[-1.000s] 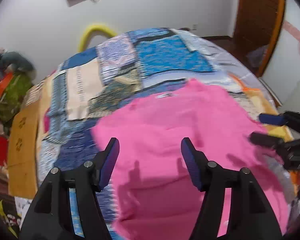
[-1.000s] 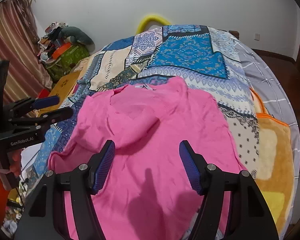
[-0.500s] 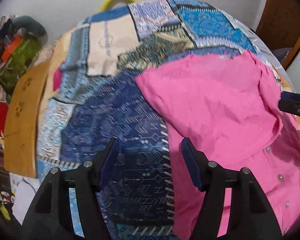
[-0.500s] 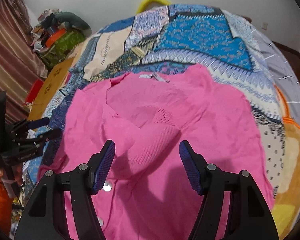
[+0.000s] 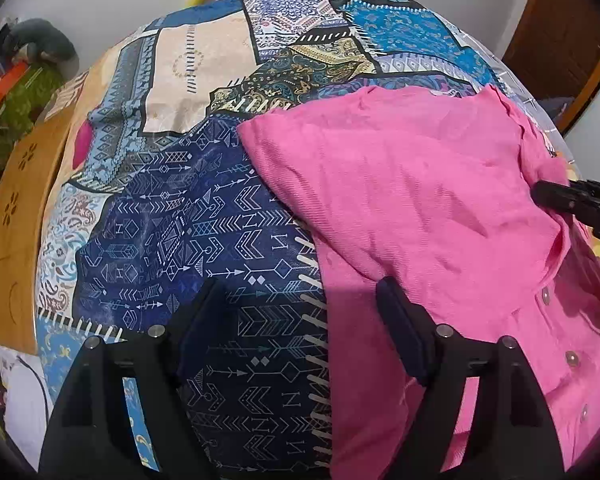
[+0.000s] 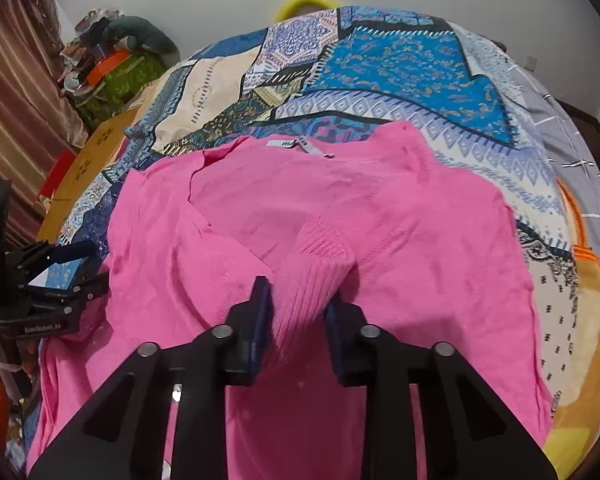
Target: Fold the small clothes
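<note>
A pink knit cardigan (image 6: 400, 232) lies spread on a patchwork quilt (image 6: 400, 56), collar label at the far side; it also shows in the left wrist view (image 5: 420, 184) with its button row at the right. My right gripper (image 6: 298, 304) is closing on the cardigan's ribbed sleeve cuff (image 6: 312, 272), which bunches between the two fingers. My left gripper (image 5: 300, 300) is open and empty over the dark blue quilt at the cardigan's left edge, its right finger (image 5: 396, 312) over the pink fabric. It also shows in the right wrist view (image 6: 84, 264) at the far left.
A wooden board (image 5: 12, 216) runs along the bed's left side. Piled clutter (image 6: 112, 60) and a striped curtain (image 6: 16, 120) stand at the far left. A yellow hoop (image 6: 304, 0) sits behind the bed. An orange blanket (image 6: 588, 328) lies at the right edge.
My right gripper has dropped onto the sleeve cuff and narrowed around it. My left gripper has swung left off the cardigan to its left edge and stays open.
</note>
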{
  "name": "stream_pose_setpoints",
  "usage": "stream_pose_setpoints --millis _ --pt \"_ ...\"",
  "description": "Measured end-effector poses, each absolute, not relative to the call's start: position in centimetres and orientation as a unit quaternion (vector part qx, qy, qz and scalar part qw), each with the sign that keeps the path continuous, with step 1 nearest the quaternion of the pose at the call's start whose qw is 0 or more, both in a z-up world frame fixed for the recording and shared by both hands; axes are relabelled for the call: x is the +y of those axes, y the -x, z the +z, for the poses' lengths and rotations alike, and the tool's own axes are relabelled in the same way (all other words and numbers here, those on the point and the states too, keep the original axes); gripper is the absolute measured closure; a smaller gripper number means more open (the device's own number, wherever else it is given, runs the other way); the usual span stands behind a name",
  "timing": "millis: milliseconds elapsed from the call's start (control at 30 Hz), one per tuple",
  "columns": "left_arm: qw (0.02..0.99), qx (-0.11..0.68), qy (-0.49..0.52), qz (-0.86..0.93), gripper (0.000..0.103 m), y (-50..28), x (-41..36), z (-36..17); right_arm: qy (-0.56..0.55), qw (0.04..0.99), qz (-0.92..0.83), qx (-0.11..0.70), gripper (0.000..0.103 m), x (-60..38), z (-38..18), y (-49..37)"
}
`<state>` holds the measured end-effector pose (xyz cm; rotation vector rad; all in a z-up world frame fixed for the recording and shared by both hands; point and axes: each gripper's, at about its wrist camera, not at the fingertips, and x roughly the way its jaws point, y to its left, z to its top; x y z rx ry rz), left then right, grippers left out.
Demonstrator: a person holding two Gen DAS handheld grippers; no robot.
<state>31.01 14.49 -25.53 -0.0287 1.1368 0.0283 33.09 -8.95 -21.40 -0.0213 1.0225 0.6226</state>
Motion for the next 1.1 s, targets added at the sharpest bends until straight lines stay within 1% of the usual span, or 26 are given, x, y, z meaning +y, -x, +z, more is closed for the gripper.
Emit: stream_pose_setpoints --millis 33,67,333,500,667,700,733,767,833,933,1000,1100 --pt "0.843 0.538 0.012 0.015 0.024 -31.0 14.4 -25.6 0.012 0.830 0.290 0.476 0.086 -9.2 -21.3 -32.9" --pt "0.844 0.536 0.008 0.017 0.023 -31.0 14.2 -25.6 0.016 0.835 0.286 0.470 0.087 -9.7 -21.0 -32.7" --pt "0.843 0.536 -0.006 0.031 0.023 -31.0 13.7 -25.7 0.033 0.853 0.256 0.455 0.087 -13.6 -20.2 -31.5" --pt "0.843 0.536 -0.003 0.039 0.022 -30.9 13.7 -25.8 0.025 0.849 0.237 0.472 0.087 -16.5 -20.7 -31.3" --pt "0.842 0.537 -0.003 0.045 0.022 -30.9 13.7 -25.8 0.009 0.844 0.245 0.478 0.087 -17.3 -20.4 -31.3" --pt "0.842 0.537 -0.003 0.046 0.021 -30.9 13.7 -25.8 0.008 0.843 0.247 0.477 0.086 -17.2 -20.3 -31.2" --pt "0.842 0.537 -0.004 0.048 0.021 -30.9 13.7 -25.8 0.005 0.843 0.250 0.477 0.080 -16.9 -20.2 -31.3" --pt "0.843 0.536 -0.005 0.049 0.020 -30.9 13.6 -25.8 0.002 0.842 0.255 0.475 0.071 -16.6 -20.2 -31.5" --pt "0.843 0.535 -0.005 0.050 0.019 -30.9 13.7 -25.8 0.002 0.843 0.260 0.471 0.065 -15.9 -20.3 -31.6" --pt "0.843 0.535 -0.002 0.050 0.018 -30.9 13.8 -25.9 0.006 0.839 0.273 0.471 0.065 -14.4 -20.6 -31.9" --pt "0.843 0.535 -0.003 0.052 0.015 -30.9 13.9 -26.0 0.006 0.835 0.283 0.472 0.065 -13.3 -20.9 -31.9" --pt "0.844 0.534 0.000 0.051 0.015 -30.9 14.0 -26.0 0.015 0.828 0.298 0.475 0.065 -11.6 -21.4 -31.8"
